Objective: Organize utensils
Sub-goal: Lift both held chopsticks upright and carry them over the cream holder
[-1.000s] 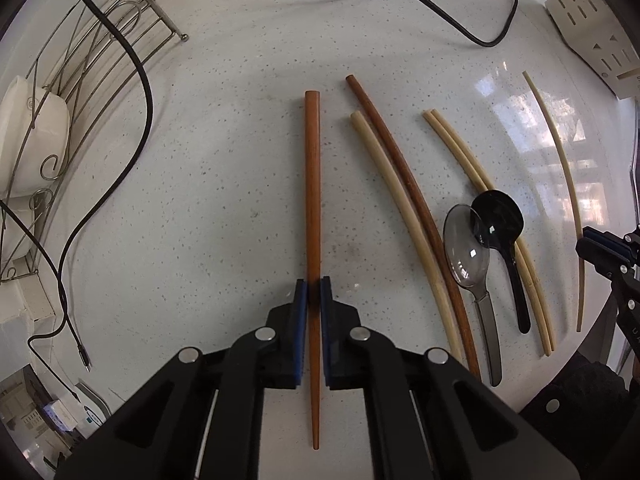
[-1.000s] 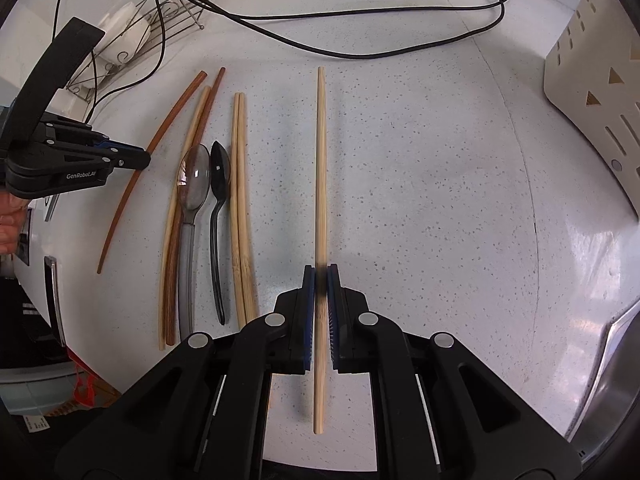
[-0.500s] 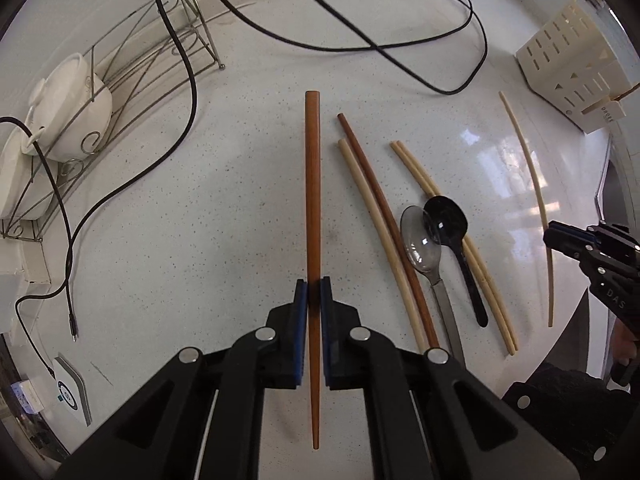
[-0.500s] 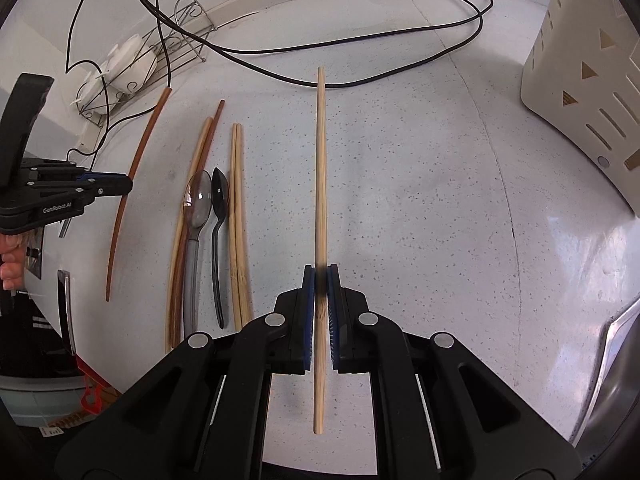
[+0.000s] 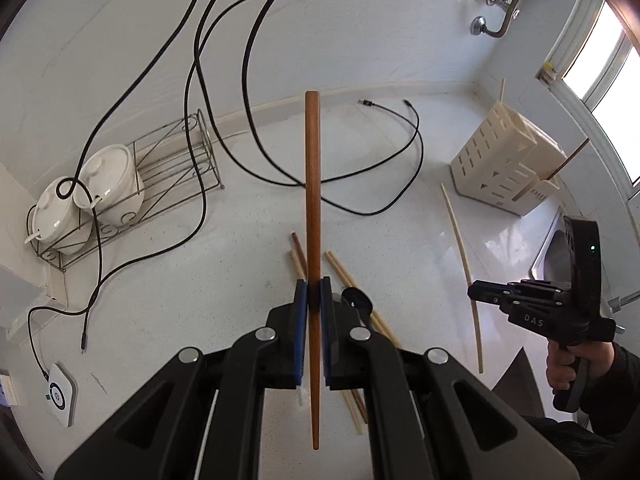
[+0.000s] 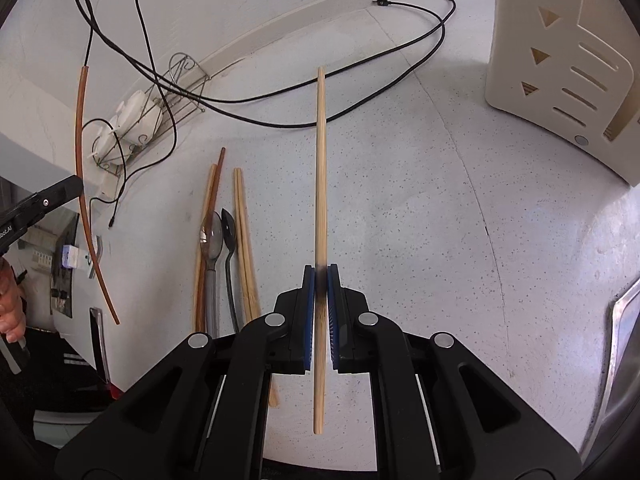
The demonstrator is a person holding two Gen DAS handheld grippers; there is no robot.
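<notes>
Left gripper (image 5: pixel 314 296): clenched on a reddish-brown chopstick (image 5: pixel 312 208), centre frame, lifted off the speckled counter (image 5: pixel 200 280).
Right gripper (image 6: pixel 320 284): clamped on a pale bamboo chopstick (image 6: pixel 320 184), centre frame.
Loose utensils (image 6: pixel 224 240): lower left, lying on the counter.
Cream holder (image 6: pixel 568 68): upper right.

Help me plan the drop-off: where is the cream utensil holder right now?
The cream utensil holder stands at the upper right of the right wrist view, on the speckled counter near the wall, right of the black cable; the left wrist view shows it by the sink.

Brown chopstick (image 5: pixel 312 208) and pale chopstick (image 6: pixel 321 184) aloft; others on counter.
</notes>
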